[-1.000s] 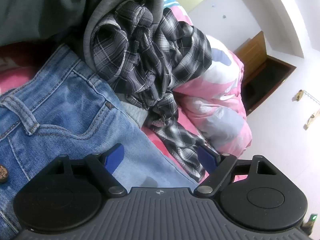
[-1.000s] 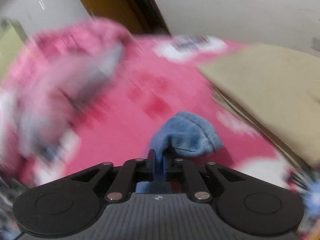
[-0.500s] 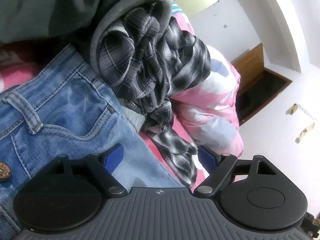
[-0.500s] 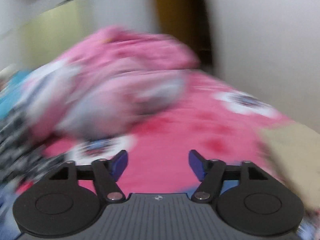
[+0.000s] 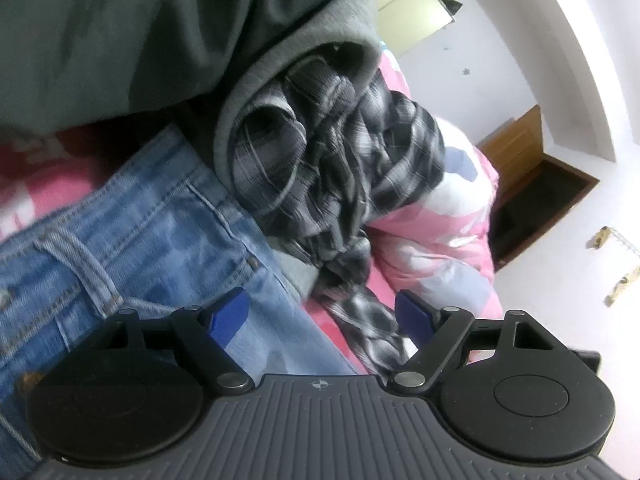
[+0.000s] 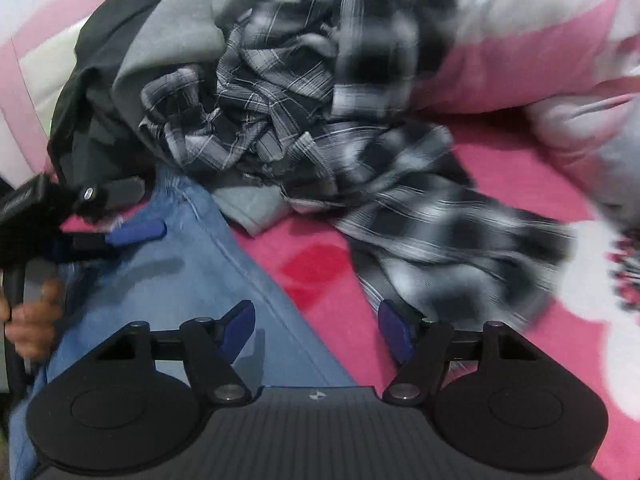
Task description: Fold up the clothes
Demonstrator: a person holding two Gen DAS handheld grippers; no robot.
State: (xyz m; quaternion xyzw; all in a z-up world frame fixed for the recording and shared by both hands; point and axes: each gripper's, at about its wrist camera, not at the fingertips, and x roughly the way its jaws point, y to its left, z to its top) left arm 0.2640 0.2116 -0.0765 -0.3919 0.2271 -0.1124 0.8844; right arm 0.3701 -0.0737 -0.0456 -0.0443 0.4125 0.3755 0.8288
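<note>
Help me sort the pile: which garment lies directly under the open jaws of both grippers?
The blue jeans. Their denim spreads flat beneath both grippers, while the plaid shirt and grey hoodie sit crumpled farther back.

No text, label or number can be read anywhere (both views partly blurred).

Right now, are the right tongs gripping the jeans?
No, the right tongs stand open above the jeans and the pink bedcover, with nothing between their blue pads.

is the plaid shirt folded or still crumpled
Crumpled: the plaid shirt lies bunched in twisted wrinkles beside the jeans, one end trailing loose.
</note>
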